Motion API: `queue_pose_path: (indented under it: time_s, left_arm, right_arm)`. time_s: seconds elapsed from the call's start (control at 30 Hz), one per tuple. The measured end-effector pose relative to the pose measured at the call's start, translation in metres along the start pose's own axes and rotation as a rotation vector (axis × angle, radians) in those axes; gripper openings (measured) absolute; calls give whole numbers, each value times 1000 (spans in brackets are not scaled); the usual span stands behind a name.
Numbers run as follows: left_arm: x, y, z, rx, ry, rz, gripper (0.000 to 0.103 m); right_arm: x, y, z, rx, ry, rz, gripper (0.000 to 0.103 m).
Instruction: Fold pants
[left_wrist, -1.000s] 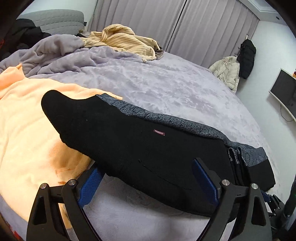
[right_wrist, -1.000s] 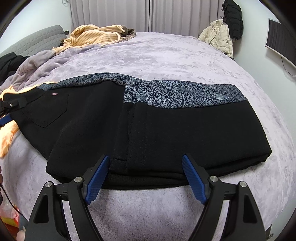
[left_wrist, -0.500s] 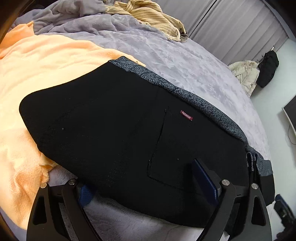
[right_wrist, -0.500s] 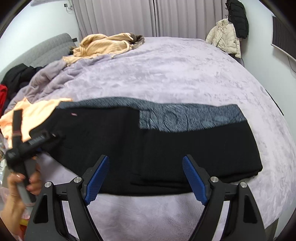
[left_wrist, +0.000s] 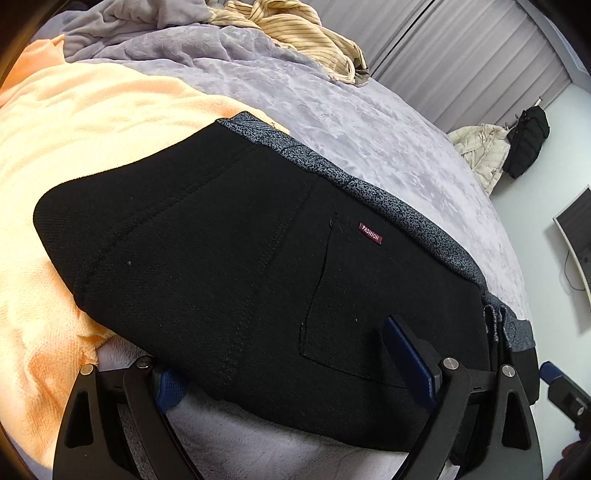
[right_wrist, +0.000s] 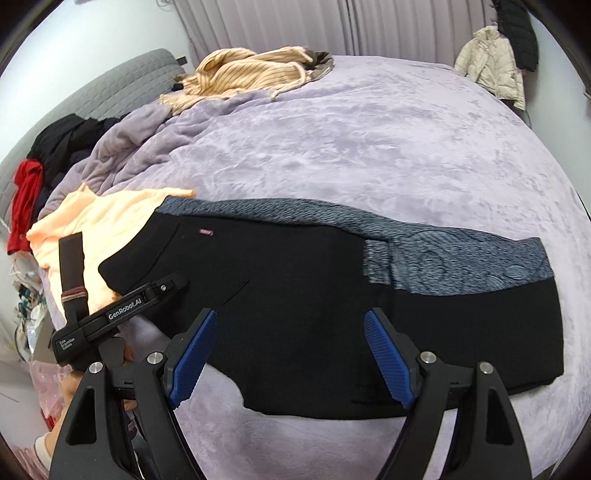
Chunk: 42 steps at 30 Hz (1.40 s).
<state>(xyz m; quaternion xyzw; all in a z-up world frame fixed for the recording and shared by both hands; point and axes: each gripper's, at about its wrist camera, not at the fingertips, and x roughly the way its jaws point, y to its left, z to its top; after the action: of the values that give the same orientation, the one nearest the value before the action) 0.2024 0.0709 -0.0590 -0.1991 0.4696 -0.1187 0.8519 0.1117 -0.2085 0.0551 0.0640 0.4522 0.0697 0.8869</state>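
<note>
Black pants (left_wrist: 221, 258) with a grey patterned band (left_wrist: 369, 192) and a small red label (left_wrist: 370, 233) lie folded lengthwise across the bed. My left gripper (left_wrist: 288, 373) stands open at their near edge, by the back pocket. Its left fingertip (left_wrist: 168, 384) is tucked under the cloth and the right one rests on top. In the right wrist view the pants (right_wrist: 295, 295) stretch from left to right. My right gripper (right_wrist: 290, 354) hangs open above their near edge, holding nothing. The left gripper (right_wrist: 122, 314) shows at the pants' left end, held by a hand (right_wrist: 74, 387).
A lilac plush cover (right_wrist: 369, 147) spreads over the bed. A peach blanket (left_wrist: 92, 129) lies under the pants' left end. A striped beige sweater (right_wrist: 243, 74) sits at the far side, with black and red clothes (right_wrist: 26, 192) by the grey headboard. Jackets (right_wrist: 491, 55) hang on the wall.
My left gripper has sunk closer to the pants, and its left fingertip has slid under their edge. My right gripper has risen and drawn back, so more of the bed shows.
</note>
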Motion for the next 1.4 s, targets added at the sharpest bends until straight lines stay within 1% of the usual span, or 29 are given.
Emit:
queue_pose_path:
  time_s: [0.03, 0.07, 0.1, 0.13, 0.17, 0.23, 0.33, 0.43, 0.47, 0.53, 0.57, 0.6, 0.7, 0.77, 0.87, 0.97, 1.03, 1.13, 1.17, 1.2, 1.23, 1.27, 1.33, 1.4]
  left_arm:
    - [-1, 1, 0, -12, 0, -6, 94]
    - [-3, 2, 0, -19, -8, 6, 84]
    - [-5, 2, 0, -19, -22, 47, 77]
    - [-8, 0, 0, -2, -36, 81, 69]
    - [-11, -2, -1, 17, -50, 93, 62]
    - [-16, -9, -4, 80, -91, 136, 54]
    - [-19, -31, -12, 252, -148, 240, 47]
    - [-15, -58, -33, 477, -246, 403, 47]
    - [-13, -64, -40, 532, -265, 446, 47]
    - [-8, -69, -48, 600, -284, 504, 47]
    - [-6, -70, -50, 613, -287, 516, 47]
    - [-5, -71, -46, 616, -285, 521, 47]
    - [-5, -74, -47, 621, -283, 528, 47]
    - [-5, -74, -48, 632, -288, 539, 47]
    - [0, -78, -47, 643, -295, 553, 47]
    - [-2, -78, -49, 642, -301, 553, 47]
    - [-1, -77, -50, 641, -305, 549, 47]
    - [-2, -76, -49, 637, -307, 541, 47]
    - [-2, -75, -48, 636, -307, 538, 47]
    - [-2, -75, -47, 634, -303, 534, 47]
    - [-1, -74, -47, 632, -293, 530, 47]
    - [-3, -74, -46, 631, -296, 524, 47]
    - [-9, -80, -49, 645, -307, 512, 47]
    - [-17, -87, -48, 673, -335, 500, 47]
  right_arm:
    - [3, 4, 1, -8, 9, 5, 84]
    - [5, 6, 2, -12, 15, 11, 84]
    - [6, 9, 3, -14, 20, 18, 84]
    - [7, 9, 4, -16, 22, 25, 84]
    - [7, 11, 6, -19, 21, 28, 84]
    - [6, 14, 9, -27, 19, 32, 84]
    - [6, 20, 16, -40, 31, 52, 83]
    - [3, 27, 31, -51, 39, 80, 83]
    - [1, 31, 37, -62, 43, 95, 83]
    - [-3, 45, 52, -98, 54, 133, 83]
    - [-3, 56, 61, -132, 69, 152, 83]
    - [-2, 68, 69, -167, 84, 166, 83]
    - [5, 106, 93, -261, 131, 200, 83]
    - [17, 136, 108, -332, 167, 226, 83]
    - [45, 181, 118, -439, 243, 225, 83]
    - [83, 224, 115, -547, 360, 198, 83]
    - [105, 247, 108, -630, 417, 165, 83]
    - [132, 263, 99, -709, 473, 93, 83]
    - [137, 262, 98, -716, 485, 81, 71]
    - [145, 262, 97, -719, 495, 66, 27]
    - [148, 259, 99, -702, 507, 71, 19]
    - [146, 254, 102, -688, 506, 81, 19]
    - [132, 248, 106, -680, 467, 95, 19]
    - [111, 234, 116, -621, 418, 145, 18]
